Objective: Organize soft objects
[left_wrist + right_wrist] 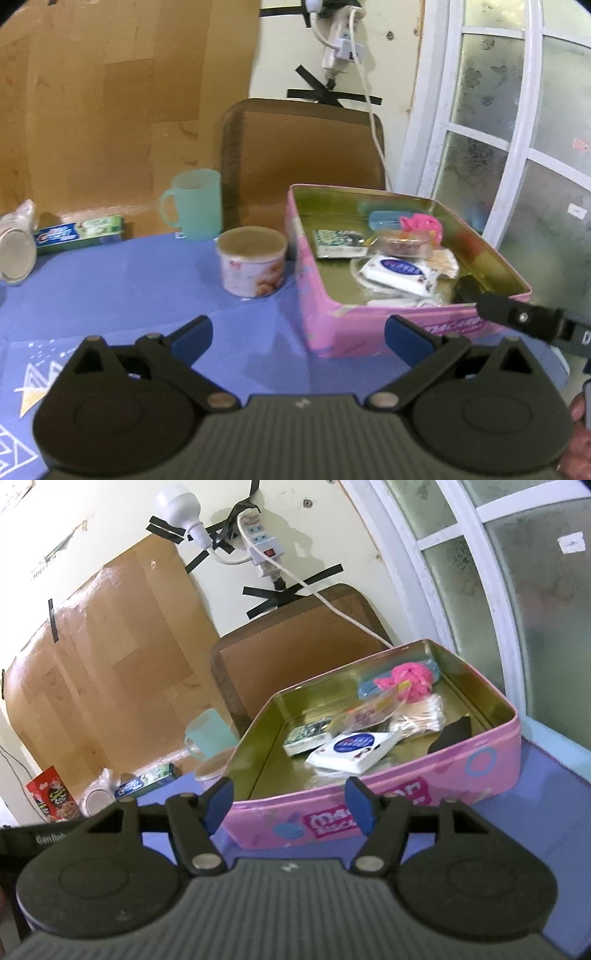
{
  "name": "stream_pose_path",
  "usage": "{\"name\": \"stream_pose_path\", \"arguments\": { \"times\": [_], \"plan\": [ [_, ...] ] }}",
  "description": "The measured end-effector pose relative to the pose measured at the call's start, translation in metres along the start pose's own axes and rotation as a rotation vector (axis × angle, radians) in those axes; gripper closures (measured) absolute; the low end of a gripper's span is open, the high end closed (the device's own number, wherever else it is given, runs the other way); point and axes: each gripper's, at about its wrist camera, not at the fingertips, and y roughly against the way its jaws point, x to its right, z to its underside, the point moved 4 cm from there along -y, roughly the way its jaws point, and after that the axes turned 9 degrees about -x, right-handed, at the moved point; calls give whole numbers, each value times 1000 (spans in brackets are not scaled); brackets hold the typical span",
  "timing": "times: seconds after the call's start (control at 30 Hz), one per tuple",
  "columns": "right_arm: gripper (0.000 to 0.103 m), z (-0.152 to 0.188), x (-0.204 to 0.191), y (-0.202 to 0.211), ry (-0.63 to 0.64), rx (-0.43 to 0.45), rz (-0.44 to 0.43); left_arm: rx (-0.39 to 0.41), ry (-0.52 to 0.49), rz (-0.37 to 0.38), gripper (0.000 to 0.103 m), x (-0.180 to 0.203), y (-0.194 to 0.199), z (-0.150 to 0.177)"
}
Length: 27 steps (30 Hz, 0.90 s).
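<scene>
The pink tin (325, 314) sits open on the blue cloth (110, 288), holding the soft things: a white tissue pack (397, 271), a pink puff (421, 223), a bag of cotton swabs (419, 718) and a wrapped snack (400, 245). The left gripper (297, 332) is spread as wide as it goes, empty, just short of the tin's near corner. The right gripper (290, 801) stands open too, holding nothing, close before the tin's front wall. A can (253, 266), a green mug (195, 205) and a toothpaste box (79, 234) stand left of the tin.
</scene>
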Motion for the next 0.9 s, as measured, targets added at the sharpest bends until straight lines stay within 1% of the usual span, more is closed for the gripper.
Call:
{"name": "stream_pose_path", "arguments": {
  "times": [0.13,0.27,0.37,0.47,0.6,0.77,0.9],
  "plan": [
    [33,6,-9,6,-15,2,-1,9,9,-10,0,-6,8,10],
    [32,12,-15,12,-18,1,0,2,-16,-48,0,-5,11,19],
    [32,16,-21,16,-9,6,5,3,-21,-53,0,-5,16,24],
    [32,18,-24,21,-7,16,6,11,-20,-54,0,-2,21,28],
    [32,19,-25,29,-7,33,2,25,-38,-79,0,3,30,31],
    [32,22,-27,41,-6,55,-7,39,-52,-83,0,11,39,36],
    [32,25,-25,49,-9,71,-16,47,-73,-100,0,17,46,41]
  ]
}}
